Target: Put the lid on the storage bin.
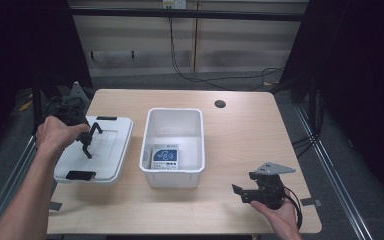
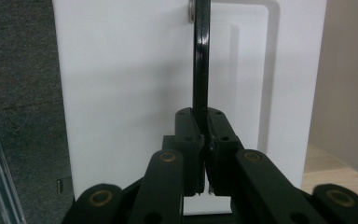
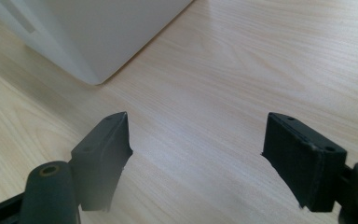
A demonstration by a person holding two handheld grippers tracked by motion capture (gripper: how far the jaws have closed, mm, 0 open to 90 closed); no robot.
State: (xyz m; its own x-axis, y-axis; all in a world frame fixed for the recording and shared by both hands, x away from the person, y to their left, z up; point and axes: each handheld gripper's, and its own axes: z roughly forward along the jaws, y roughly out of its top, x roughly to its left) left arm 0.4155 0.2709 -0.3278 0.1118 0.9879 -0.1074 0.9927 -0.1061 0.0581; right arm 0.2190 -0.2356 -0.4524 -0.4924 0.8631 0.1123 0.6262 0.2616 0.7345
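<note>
While the left tongs [image 1: 88, 141] clench the black handle [image 2: 201, 60] of the white lid [image 1: 110, 147] lying at the counter's [image 1: 240, 135] left edge, the right tongs [image 1: 241, 192] hang released near the front right corner, beside the white bin [image 1: 174, 116] at mid-counter.

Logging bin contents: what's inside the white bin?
One flat blue-and-white packet lies on the floor of the open white bin, toward its near wall. The near wall hides the floor right behind it.
</note>
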